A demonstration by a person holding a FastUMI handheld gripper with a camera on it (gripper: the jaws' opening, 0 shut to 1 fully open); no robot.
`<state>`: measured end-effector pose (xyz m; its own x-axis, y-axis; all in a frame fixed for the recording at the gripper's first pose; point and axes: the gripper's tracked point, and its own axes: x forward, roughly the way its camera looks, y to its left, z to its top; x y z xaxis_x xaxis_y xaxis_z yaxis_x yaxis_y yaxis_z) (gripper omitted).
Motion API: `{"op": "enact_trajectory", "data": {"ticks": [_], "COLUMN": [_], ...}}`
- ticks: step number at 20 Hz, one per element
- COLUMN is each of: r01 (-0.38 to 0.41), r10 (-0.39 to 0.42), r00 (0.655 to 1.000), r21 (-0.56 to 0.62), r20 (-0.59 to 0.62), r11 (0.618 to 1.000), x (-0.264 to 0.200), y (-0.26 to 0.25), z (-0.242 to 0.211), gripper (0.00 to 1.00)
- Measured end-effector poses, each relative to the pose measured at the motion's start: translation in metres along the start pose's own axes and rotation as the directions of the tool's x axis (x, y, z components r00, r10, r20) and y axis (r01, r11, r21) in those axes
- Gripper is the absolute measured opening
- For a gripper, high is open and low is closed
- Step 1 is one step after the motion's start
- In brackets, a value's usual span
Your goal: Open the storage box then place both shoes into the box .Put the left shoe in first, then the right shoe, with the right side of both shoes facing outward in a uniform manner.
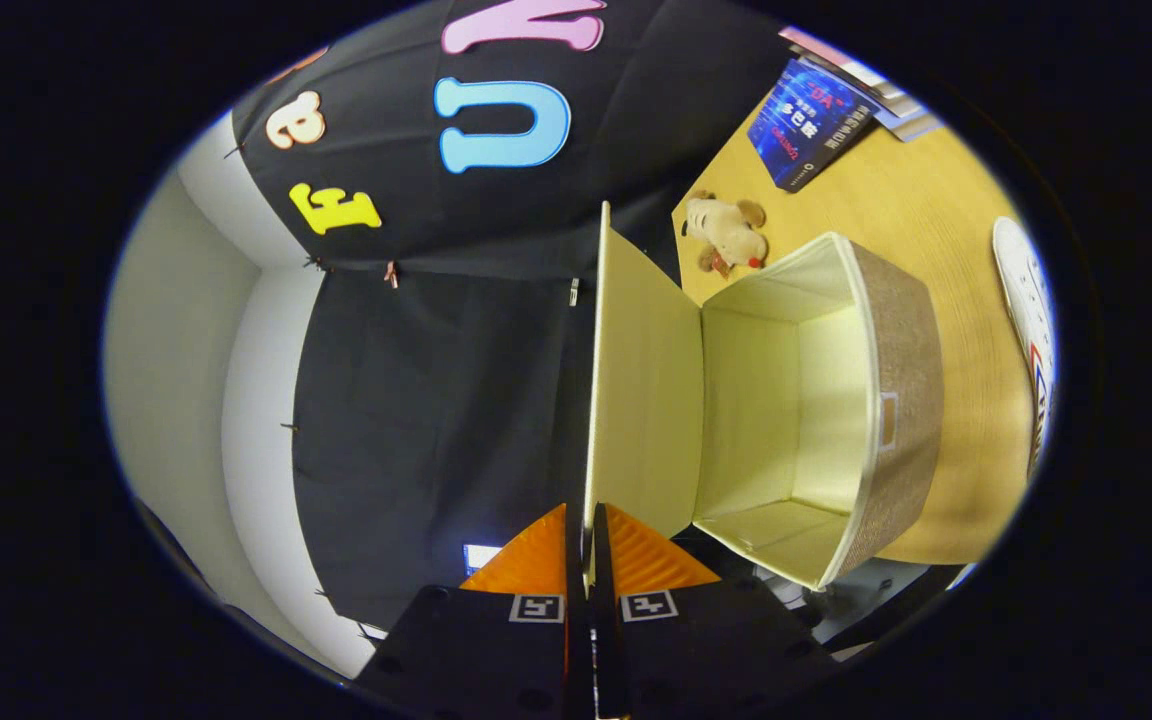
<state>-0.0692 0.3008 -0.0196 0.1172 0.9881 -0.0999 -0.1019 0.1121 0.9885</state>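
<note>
So the gripper (591, 530) is seen at the bottom centre of the frame, rolled on its side, fingers pinched down to almost nothing — the thin edge of the storage box's lid (641, 380) is clamped between them, both fingers pressed on it; nothing else is being held or touched.

The lid is swung fully up and away from the box, standing edge-on just ahead of the fingers and running up through the middle of the frame; the storage box (901, 400) itself is found right of centre, hinged to the lid, with its pale lining showing and nothing seen inside; so the opening step can be judged pretty much done — only the letting go is left.

Both shoes are yet to be dealt with: left one first, then the right, right sides facing outward; none of that is started as far as can be told, and the bulk of the task is still ahead.

Further back, the box is seen resting on a wooden table (936, 230); a small plush dog (726, 232) lies near the box's far corner, toward the upper right; beyond that, a dark blue booklet (808, 122) is lying at the top right.
</note>
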Motion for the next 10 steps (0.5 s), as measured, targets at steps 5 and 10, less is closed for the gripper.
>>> {"op": "enact_trajectory", "data": {"ticks": [5, 10], "r01": [-0.008, -0.022], "r10": [0.008, 0.019], "r00": [1.0, 0.998], "r21": [-0.023, -0.06], "r20": [-0.011, -0.053], "r11": [1.0, 0.998], "x": [0.055, 0.119], "y": [0.038, 0.062], "z": [-0.002, -0.015], "gripper": [0.06, 0.07]}}
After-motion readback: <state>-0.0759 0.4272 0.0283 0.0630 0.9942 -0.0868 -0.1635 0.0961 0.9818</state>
